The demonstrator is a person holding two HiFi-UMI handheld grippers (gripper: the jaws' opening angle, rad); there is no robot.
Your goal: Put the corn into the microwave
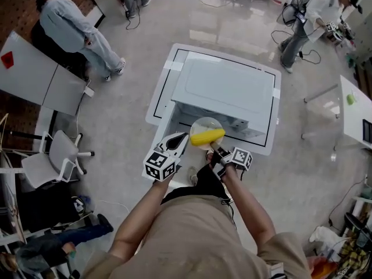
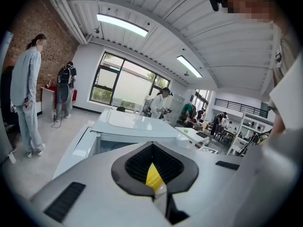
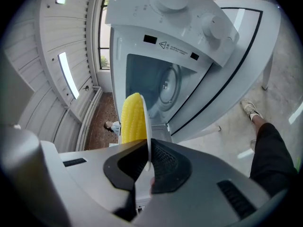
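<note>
A yellow corn cob [image 1: 207,136] lies on a clear round plate [image 1: 203,122], held in the air just in front of the white microwave [image 1: 226,89]. My right gripper [image 1: 214,149] is shut on the plate's near rim. My left gripper [image 1: 182,138] grips the plate's left rim. In the right gripper view the plate [image 3: 148,126] stands edge-on between the jaws of the right gripper [image 3: 147,169], with the corn [image 3: 131,119] beside it and the microwave's open cavity [image 3: 158,82] straight ahead. The left gripper view shows a sliver of corn [image 2: 153,175] between the jaws of the left gripper [image 2: 158,189].
The microwave sits on a white table [image 1: 164,83] with a black border line. A person [image 1: 78,31] stands at the upper left, another [image 1: 314,10] at the upper right. An office chair [image 1: 55,156] is at the left. More white tables [image 1: 351,112] stand at the right.
</note>
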